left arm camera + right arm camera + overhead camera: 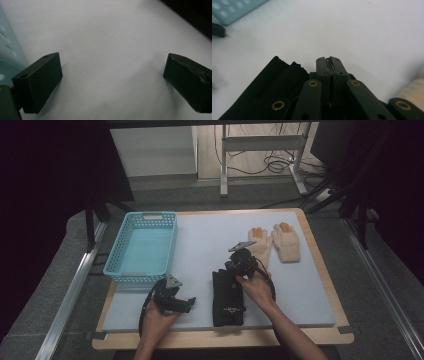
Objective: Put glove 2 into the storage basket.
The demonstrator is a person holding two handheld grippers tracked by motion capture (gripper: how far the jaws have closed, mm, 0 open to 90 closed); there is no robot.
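Right tongs (330, 60) pinched shut on black glove (274, 85) edge | left tongs (112, 80) wide, idle over desk (105, 30) | risk: thin bite, glove may slip free.

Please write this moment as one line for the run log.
left gripper: open, over mat | right gripper: shut, at black gloves | basket: empty

**A Recording Lab, Not a Home**

A staged test space was indicated: black curtains (45, 180) were hung at both sides, metal rails (70, 290) were laid along the grey floor, loose cables (270, 165) were trailed behind a frame stand (260, 142), and a padded table (210, 240) was set centrally.
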